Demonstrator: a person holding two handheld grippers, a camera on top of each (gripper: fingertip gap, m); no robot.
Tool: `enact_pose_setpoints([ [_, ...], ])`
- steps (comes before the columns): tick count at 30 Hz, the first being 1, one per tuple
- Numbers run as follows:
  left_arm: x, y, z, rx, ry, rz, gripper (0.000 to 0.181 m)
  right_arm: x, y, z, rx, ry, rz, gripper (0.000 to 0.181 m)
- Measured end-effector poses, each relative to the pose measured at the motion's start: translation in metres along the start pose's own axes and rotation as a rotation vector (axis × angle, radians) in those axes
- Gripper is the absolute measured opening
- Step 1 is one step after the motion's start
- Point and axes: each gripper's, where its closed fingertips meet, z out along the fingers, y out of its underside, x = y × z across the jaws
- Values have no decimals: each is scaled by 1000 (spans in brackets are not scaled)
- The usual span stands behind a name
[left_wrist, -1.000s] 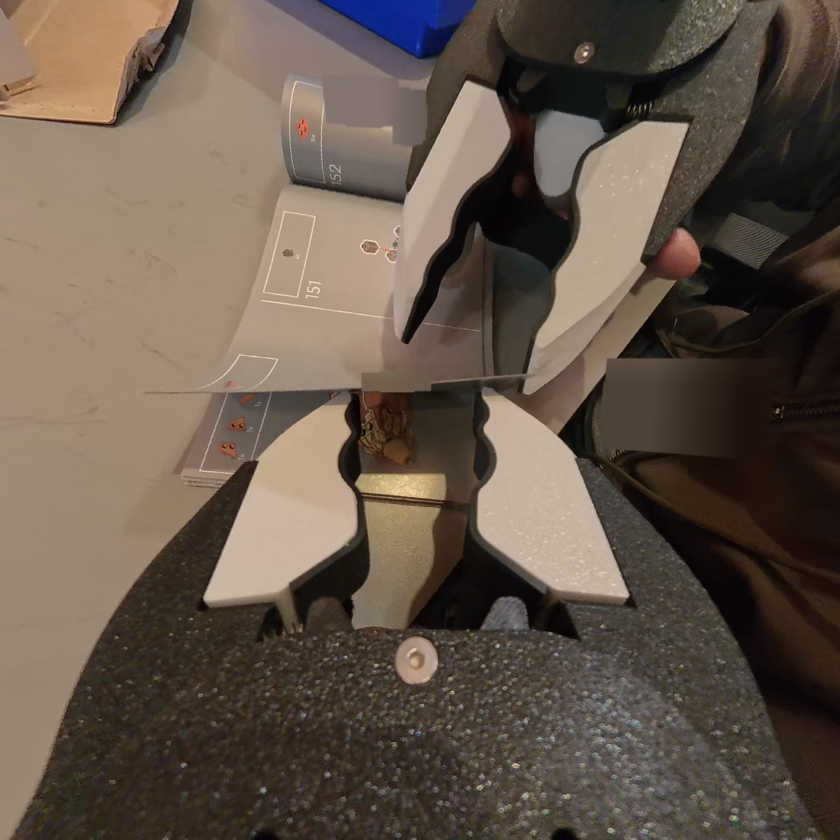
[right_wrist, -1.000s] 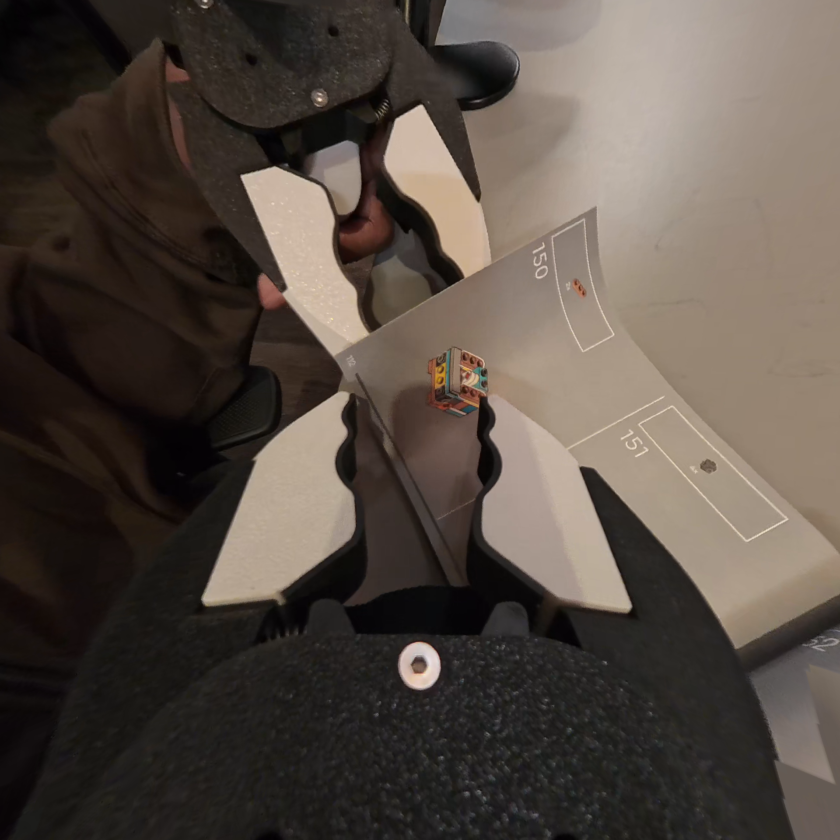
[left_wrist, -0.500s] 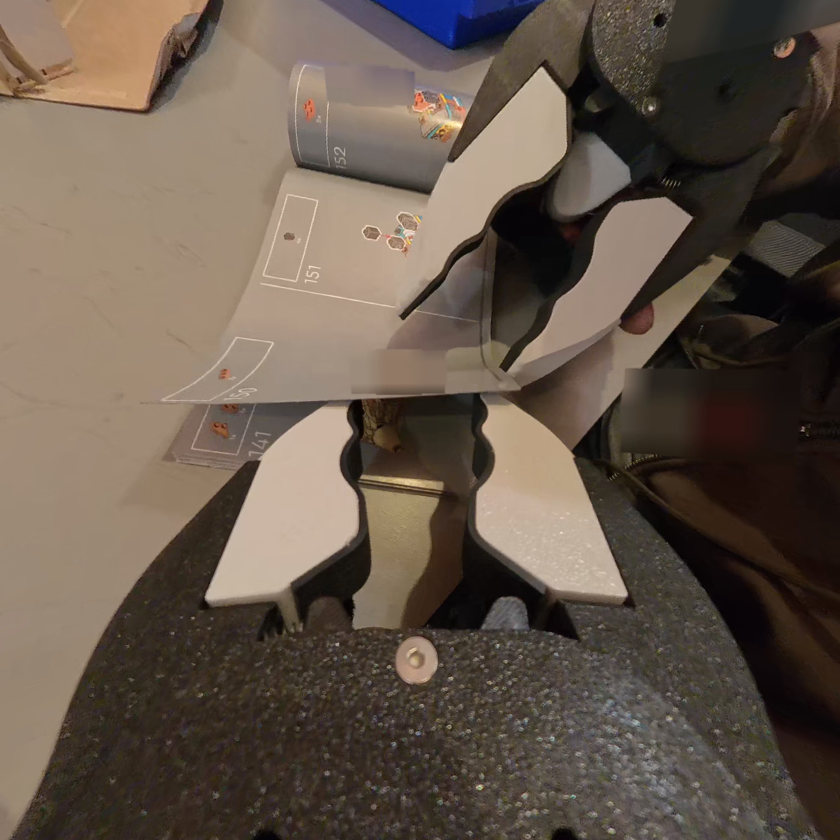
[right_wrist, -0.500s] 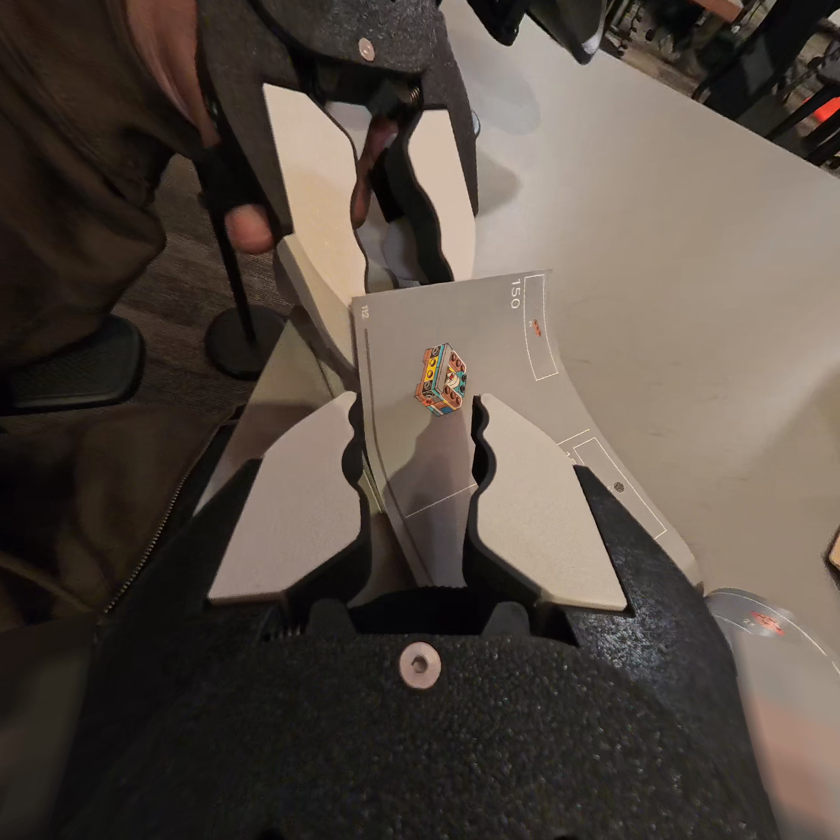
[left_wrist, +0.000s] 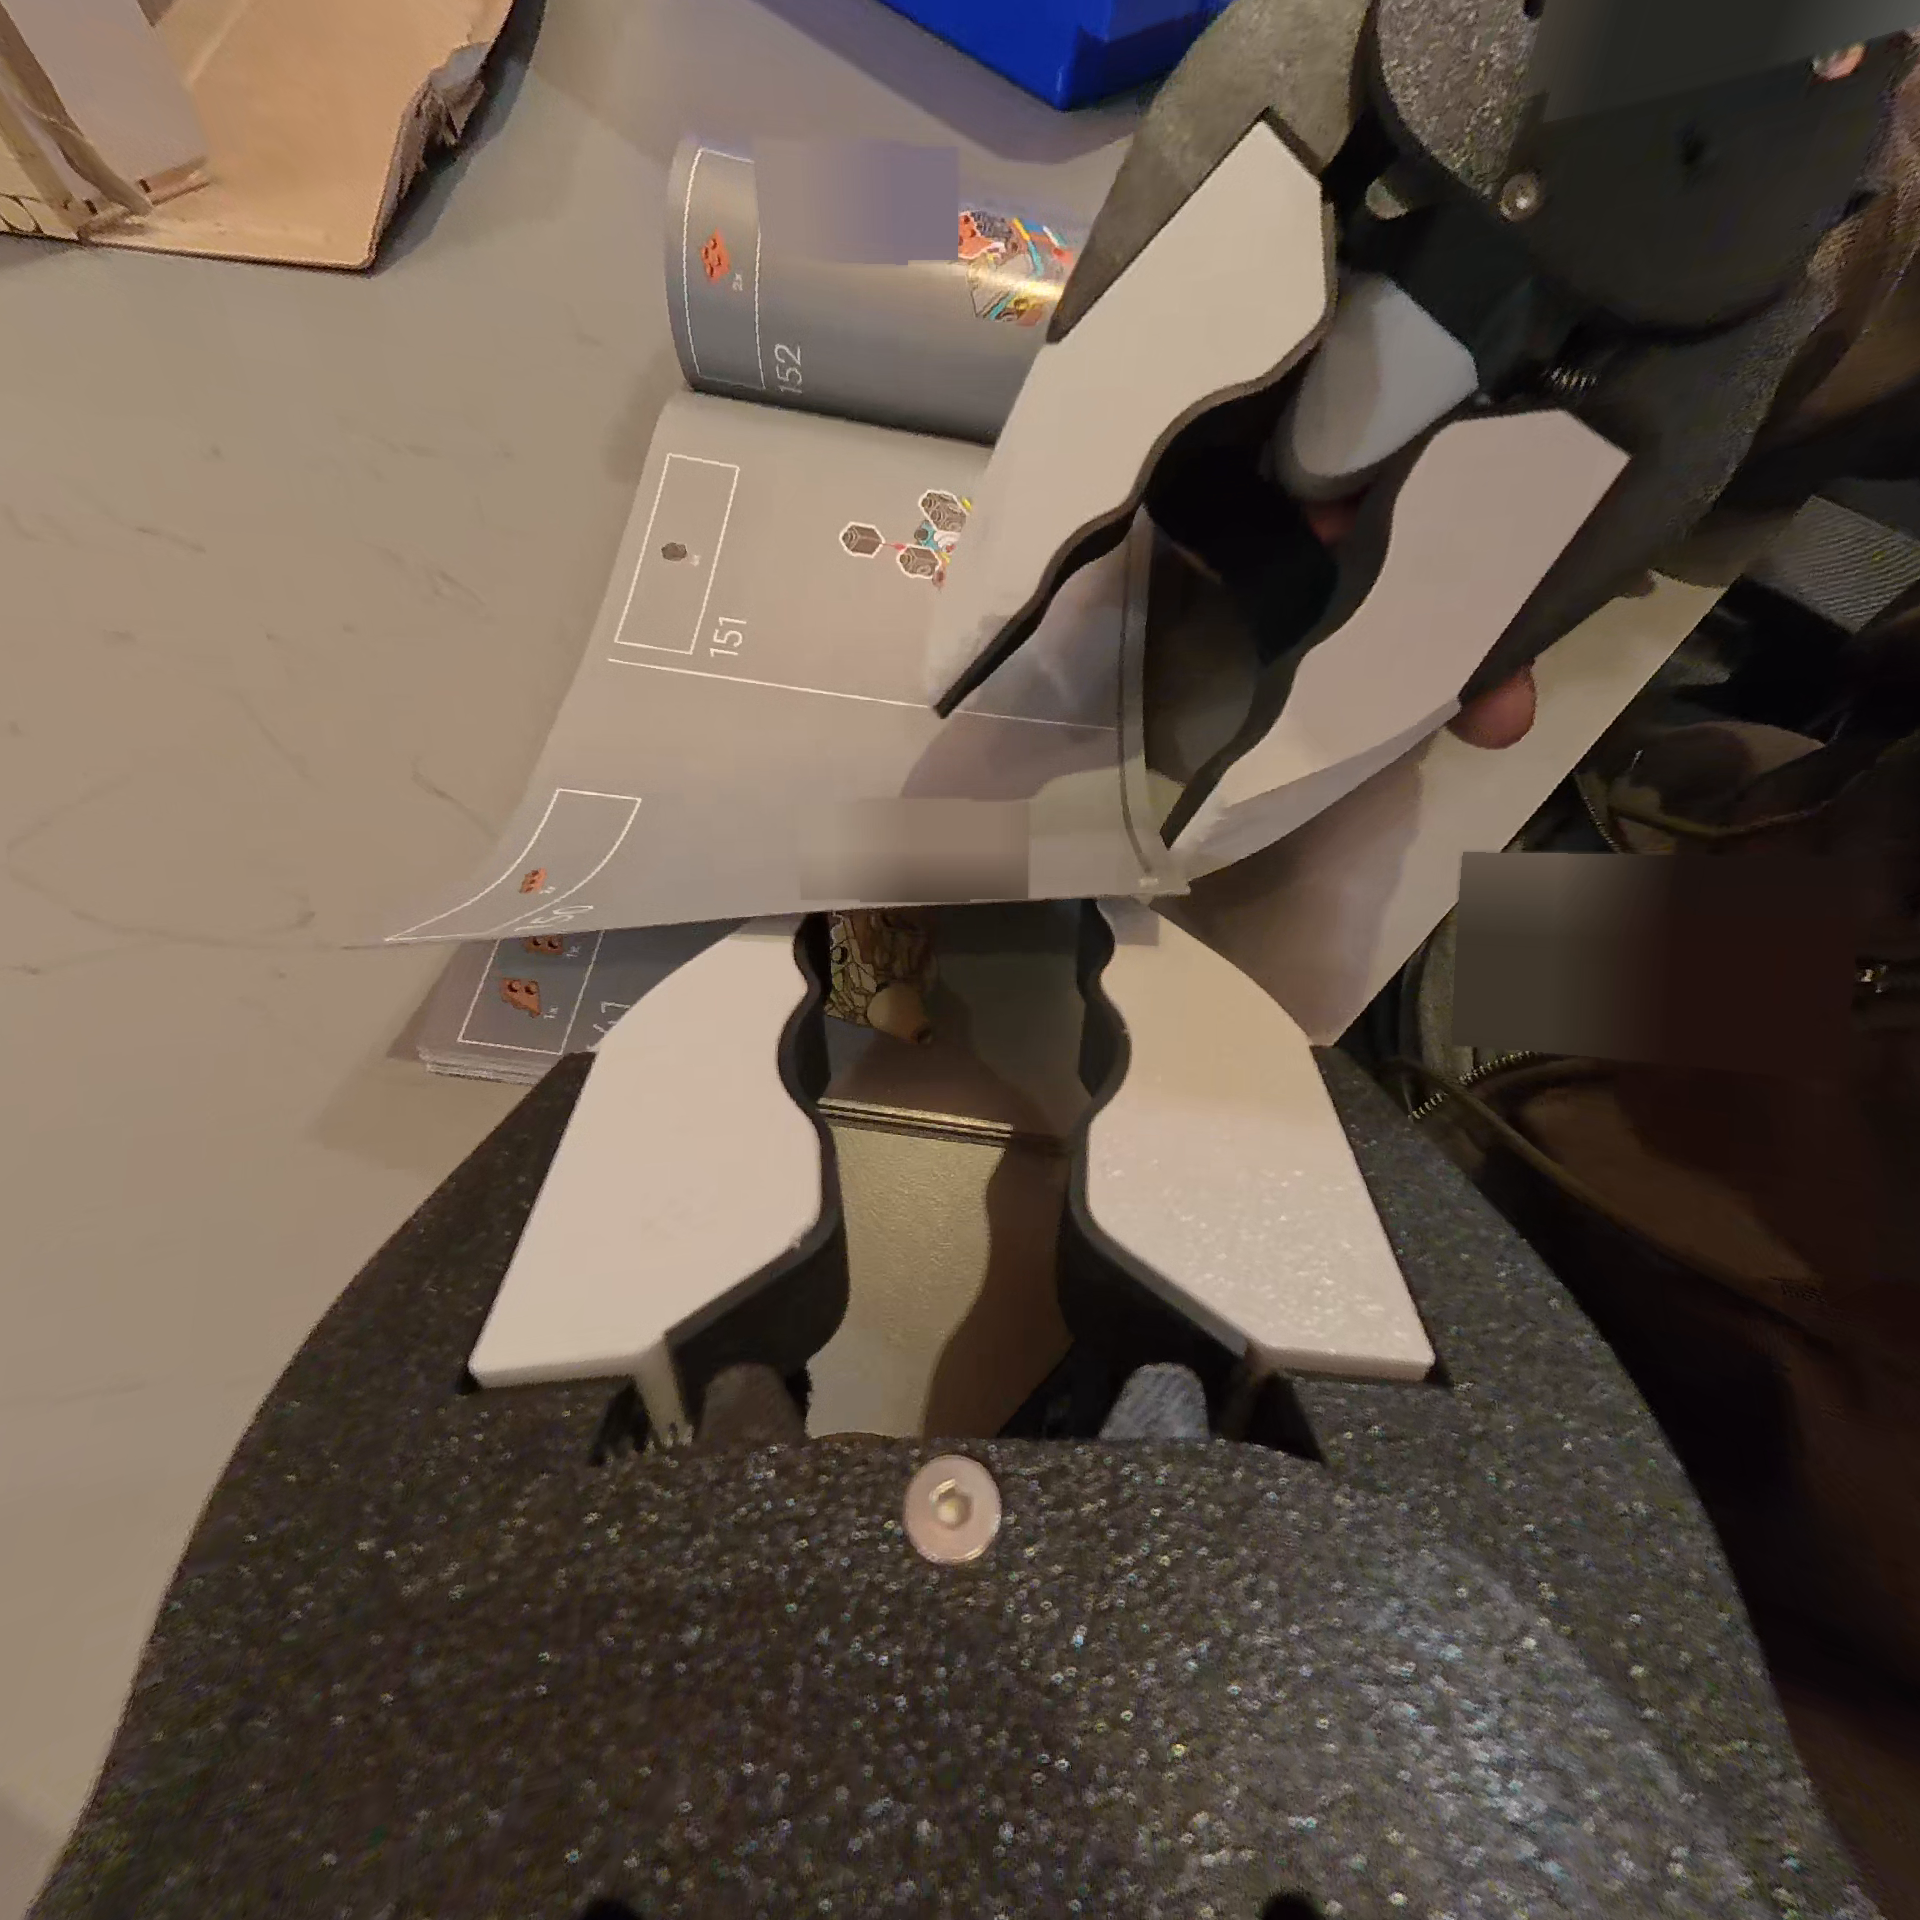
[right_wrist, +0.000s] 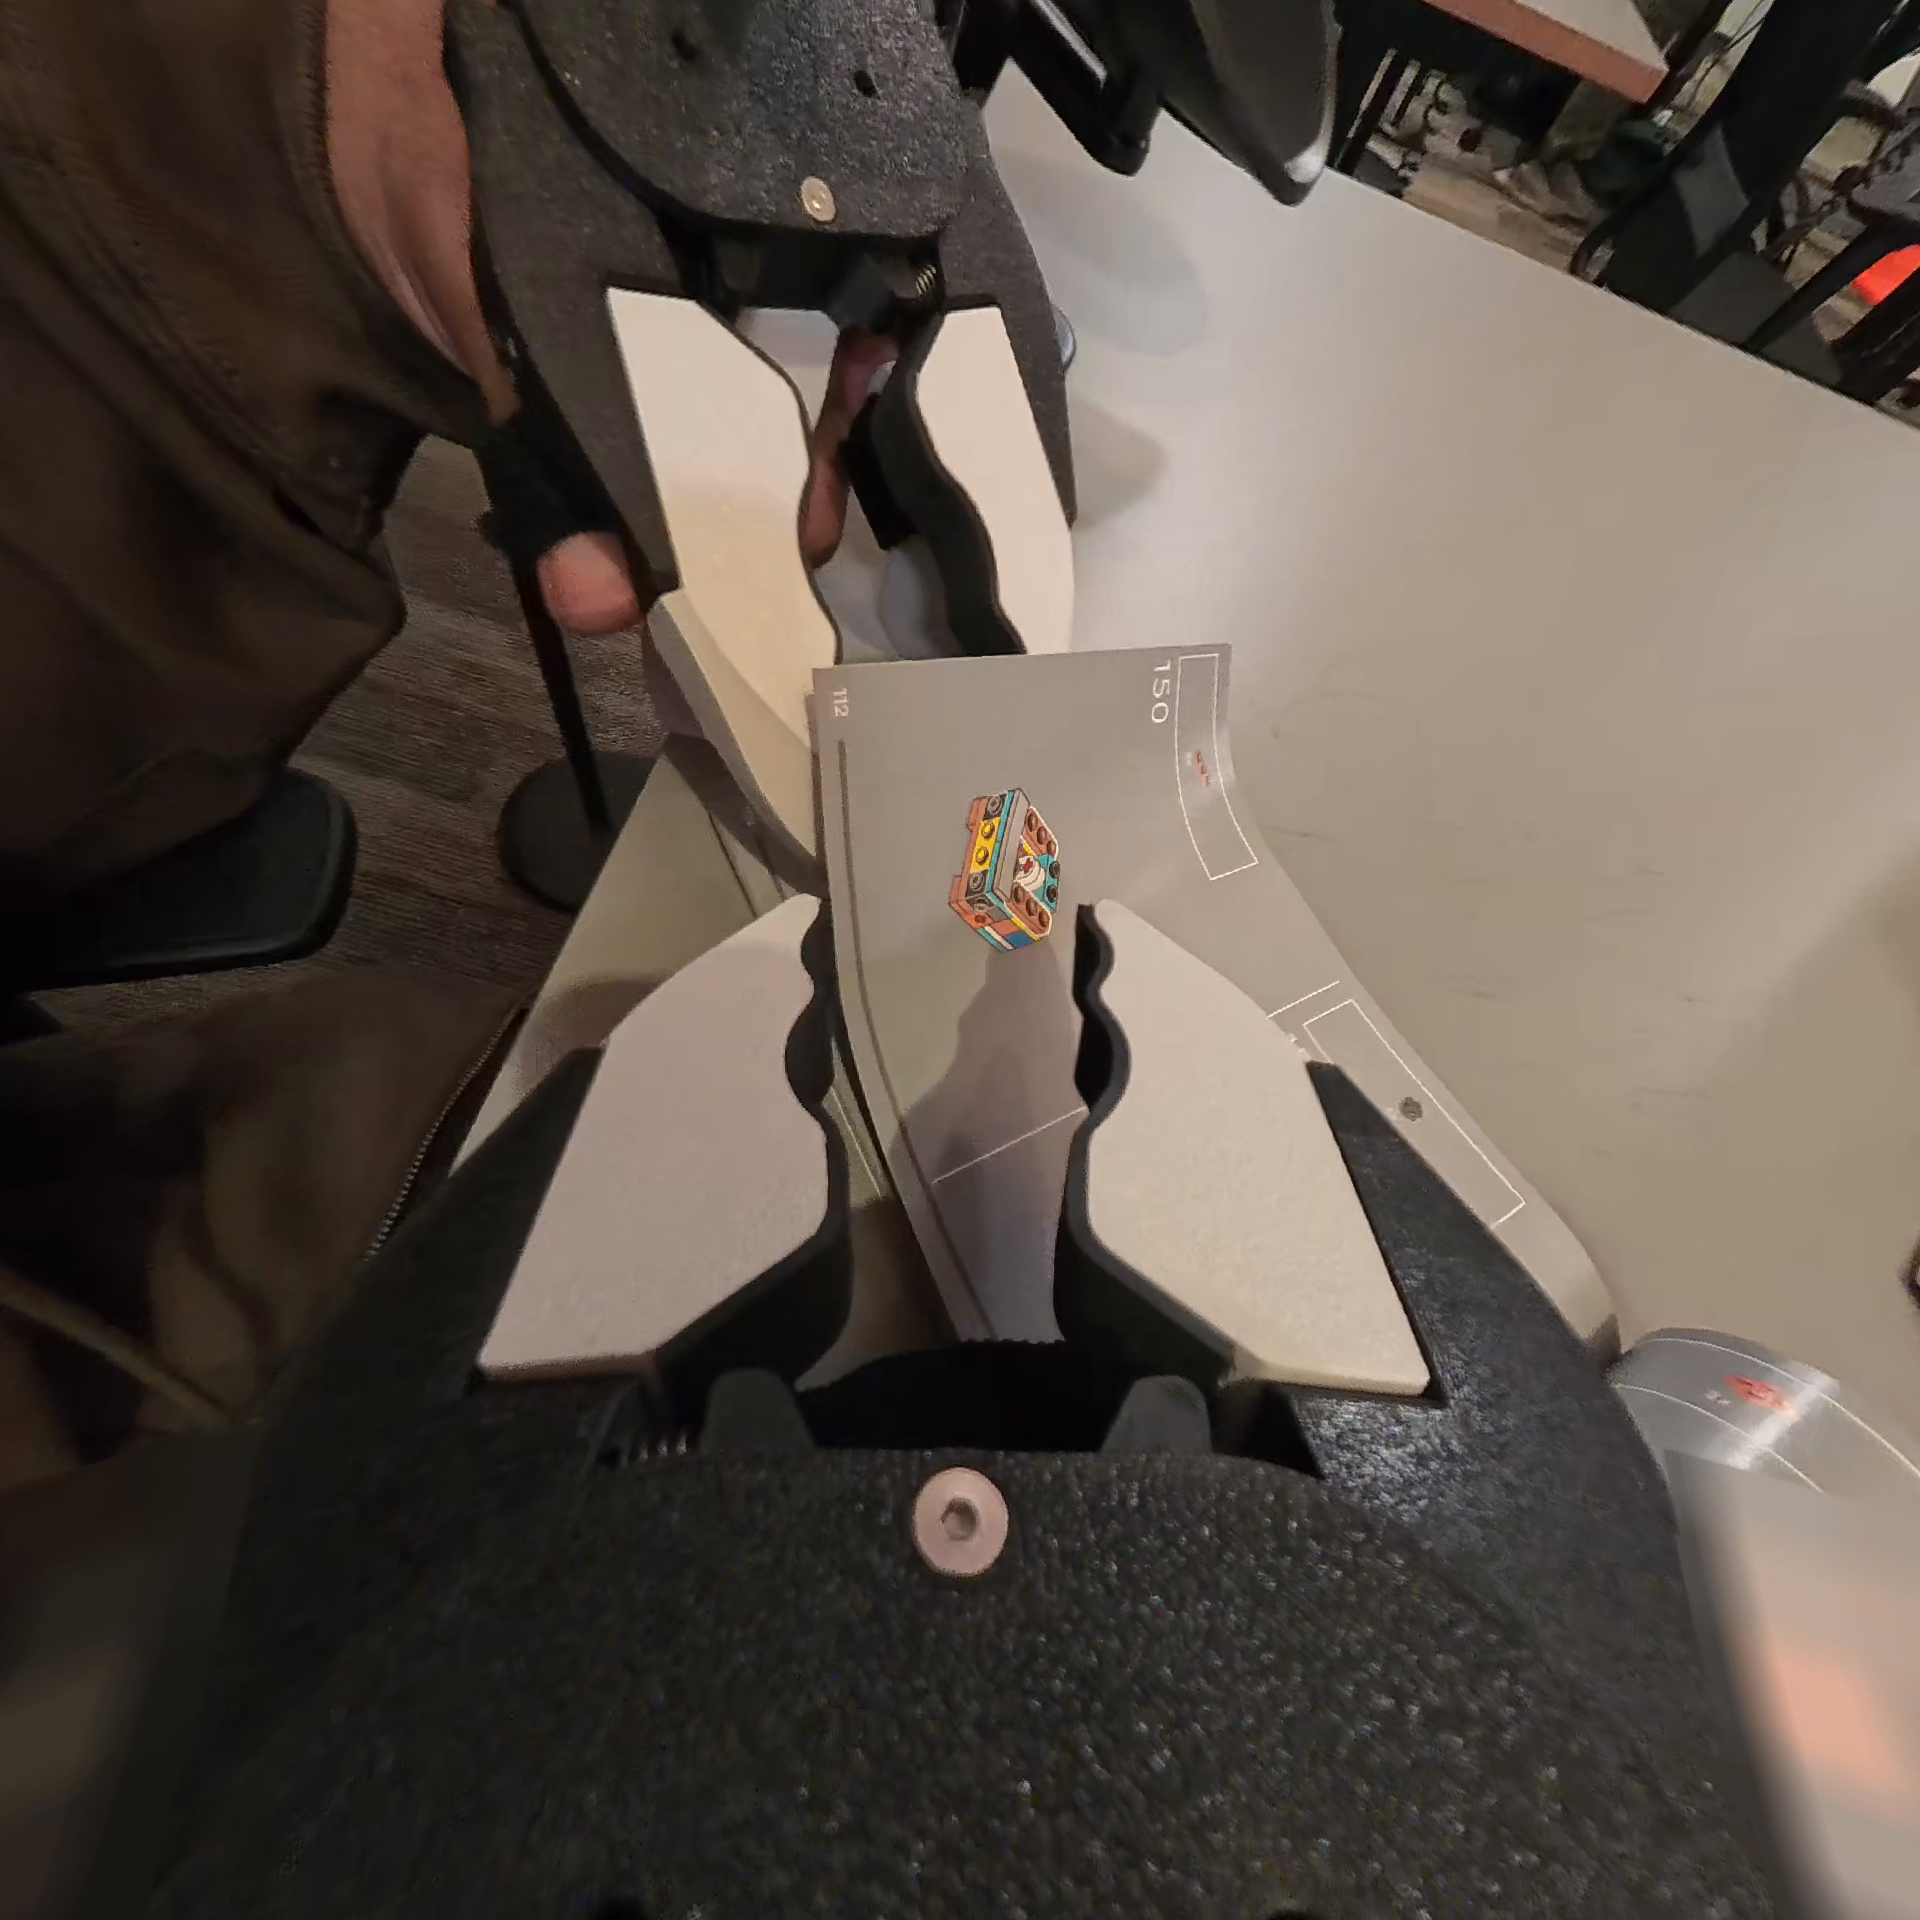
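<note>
A grey instruction booklet (left_wrist: 686, 582) lies open on the table, with one page (left_wrist: 727, 810) lifted and curved. My right gripper (left_wrist: 1055, 774) is open and straddles the page's near corner, one finger above and one below. In the right wrist view the page (right_wrist: 1039, 748), which bears a coloured brick drawing (right_wrist: 1008, 873), runs through the gap of the right gripper (right_wrist: 951, 914). My left gripper (left_wrist: 945, 925) is open, its tips just under the lifted page's free edge. It faces the right one in the right wrist view (right_wrist: 914, 623).
A torn cardboard box (left_wrist: 260, 125) and a blue bin (left_wrist: 1070, 42) sit at the back of the light table (left_wrist: 208, 623). A curled booklet page (left_wrist: 862, 343) stands behind. A person's brown jacket (left_wrist: 1662, 1351) is at the right. Chairs (right_wrist: 1714, 156) stand beyond the table.
The right gripper has shifted up and to the right in the left wrist view, with the page corner still between its fingers. The left gripper has barely moved.
</note>
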Motion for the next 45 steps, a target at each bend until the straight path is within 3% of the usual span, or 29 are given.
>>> enact_pose_setpoints([
  [8,-5,-1,2,-4,-34,-15,46,-5,-4,-5,40,53,-105,40],
  [45,-1,-4,6,-8,-38,1,46,-4,-2,-5,29,-3,-42,42],
])
